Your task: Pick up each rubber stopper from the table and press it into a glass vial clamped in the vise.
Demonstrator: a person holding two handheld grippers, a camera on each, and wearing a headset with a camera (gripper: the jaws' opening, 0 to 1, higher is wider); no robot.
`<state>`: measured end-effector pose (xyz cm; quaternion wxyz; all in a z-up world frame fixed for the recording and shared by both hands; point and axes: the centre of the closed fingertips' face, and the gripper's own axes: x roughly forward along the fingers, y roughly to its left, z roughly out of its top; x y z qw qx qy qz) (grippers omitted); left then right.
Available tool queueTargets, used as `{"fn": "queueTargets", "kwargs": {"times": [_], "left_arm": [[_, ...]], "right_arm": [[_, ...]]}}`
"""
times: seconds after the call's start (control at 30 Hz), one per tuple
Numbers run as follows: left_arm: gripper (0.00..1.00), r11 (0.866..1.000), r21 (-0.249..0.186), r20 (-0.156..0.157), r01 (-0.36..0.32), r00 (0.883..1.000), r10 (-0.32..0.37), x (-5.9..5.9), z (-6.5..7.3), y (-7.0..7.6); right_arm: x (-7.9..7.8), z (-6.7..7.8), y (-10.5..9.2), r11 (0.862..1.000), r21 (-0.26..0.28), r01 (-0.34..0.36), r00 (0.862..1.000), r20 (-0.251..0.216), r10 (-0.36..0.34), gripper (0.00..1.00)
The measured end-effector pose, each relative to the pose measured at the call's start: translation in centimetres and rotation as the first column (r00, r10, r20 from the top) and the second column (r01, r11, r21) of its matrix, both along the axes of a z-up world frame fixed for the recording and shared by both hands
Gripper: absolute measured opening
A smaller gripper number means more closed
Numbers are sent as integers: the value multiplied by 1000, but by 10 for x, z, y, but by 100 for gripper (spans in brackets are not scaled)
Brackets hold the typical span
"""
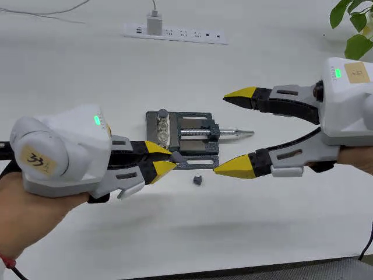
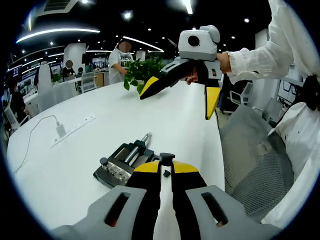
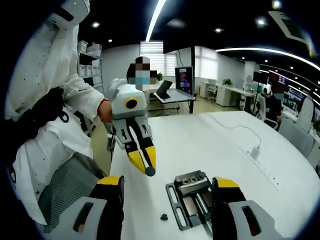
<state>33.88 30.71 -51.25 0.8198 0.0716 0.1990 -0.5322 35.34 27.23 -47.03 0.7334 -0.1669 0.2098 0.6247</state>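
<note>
A dark metal vise (image 1: pixel 195 153) lies mid-table with clear glass vials (image 1: pixel 163 135) clamped in its jaws. The far vial carries a grey stopper (image 1: pixel 162 114). My left gripper (image 1: pixel 169 158) is shut on another grey rubber stopper (image 1: pixel 178 157), just in front of the vise. In the left gripper view that held stopper (image 2: pixel 166 159) sticks up between the yellow tips. A loose stopper (image 1: pixel 197 181) lies on the table near the vise. My right gripper (image 1: pixel 236 131) hangs wide open above the vise's screw handle. The right gripper view has the vise (image 3: pixel 175 202) between its spread jaws.
A white power strip (image 1: pixel 175 32) with a plugged charger lies along the far edge of the table. Green plant leaves (image 1: pixel 354 29) reach in at the back right. The vise's silver screw handle (image 1: pixel 233 133) points right. People and desks stand behind the table.
</note>
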Motion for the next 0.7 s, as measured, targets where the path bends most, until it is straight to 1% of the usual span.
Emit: {"fn": "queueTargets", "kwargs": {"times": [0.1, 0.13, 0.17, 0.2, 0.27, 0.43, 0.5, 0.6, 0.7], "left_arm": [[3, 1000, -14, 3, 0, 1000, 0, -1, 5, -3], [3, 1000, -17, 3, 1, 1000, -1, -2, 7, -3], [3, 1000, -22, 6, 3, 1000, -3, -2, 8, -4], [3, 1000, -24, 7, 3, 1000, -3, -2, 9, -5], [3, 999, -32, 9, 3, 1000, -3, -3, 11, -6], [3, 999, -41, 14, 5, 1000, -4, -4, 15, -8], [3, 999, -46, 16, 6, 1000, -5, -5, 17, -8], [3, 999, -53, 20, 8, 1000, -7, -5, 20, -10], [3, 998, -59, 24, 12, 1000, -11, -5, 22, -11]], "right_arm": [[-4, 4, 5, 1000, 1, -23, 1000, -7, 23, 62], [-5, 4, 6, 1000, -4, -27, 999, -17, 27, 59], [-7, 3, 7, 999, -23, -33, 998, -49, 32, 57], [-8, 2, 7, 999, -32, -37, 998, -55, 35, 55], [-9, 0, 8, 998, -43, -54, 997, -51, 52, 50], [-17, -1, 12, 994, -66, -92, 993, -86, 86, 42], [-19, -2, 14, 992, -68, -104, 990, -99, 97, 38], [-22, -4, 17, 990, -79, -120, 988, -106, 112, 35], [-26, -4, 20, 987, -78, -137, 984, -122, 127, 30]]}}
